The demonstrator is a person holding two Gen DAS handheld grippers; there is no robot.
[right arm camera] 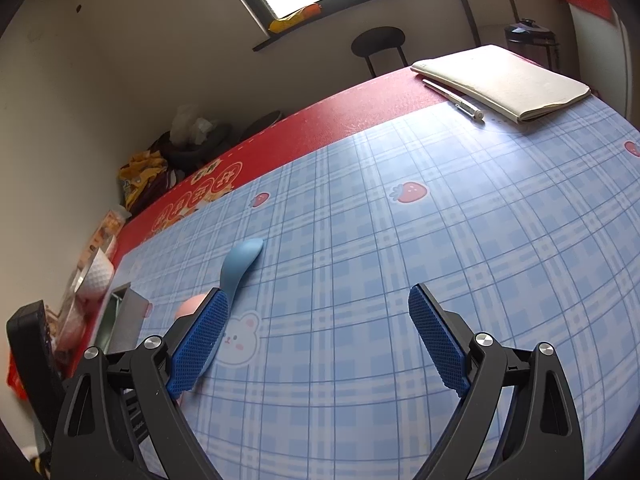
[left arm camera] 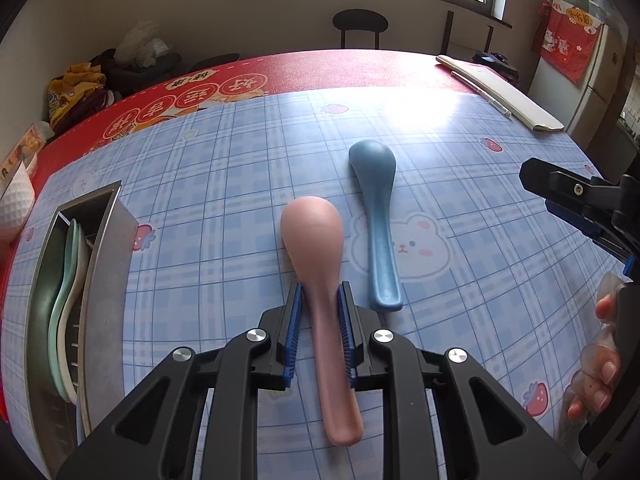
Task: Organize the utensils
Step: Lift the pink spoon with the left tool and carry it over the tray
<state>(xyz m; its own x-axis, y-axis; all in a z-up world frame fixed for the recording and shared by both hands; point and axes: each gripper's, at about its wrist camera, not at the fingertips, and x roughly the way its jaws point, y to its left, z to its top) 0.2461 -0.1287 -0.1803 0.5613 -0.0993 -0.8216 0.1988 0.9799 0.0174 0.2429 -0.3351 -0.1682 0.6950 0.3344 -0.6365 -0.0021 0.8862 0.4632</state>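
Left tongs: my left tongs (left arm camera: pixel 320 320) are closed on the handle of the pink spoon (left arm camera: pixel 316 264), with both ribbed blue pads against its sides.
Right tongs: my right tongs (right arm camera: pixel 320 344) stand wide open with nothing between them, hovering over the tabletop (right arm camera: pixel 400 220).
Done, as I judge it: the metal holder (left arm camera: pixel 100 248) at the left edge already has a pale green spoon (left arm camera: pixel 64 280) and a white spoon (left arm camera: pixel 76 276) standing in it.
Left to do: the pink spoon has to go into that holder, and the blue spoon (left arm camera: pixel 376 216) lies loose on the cloth, just right of the pink one, untouched.
Pink spoon: matte, smooth, plastic-looking, bowl face down and pointing away from me. I cannot tell whether it is clear of the cloth.
Blue spoon: same shape, speckled matte finish, bowl down, handle end toward me.
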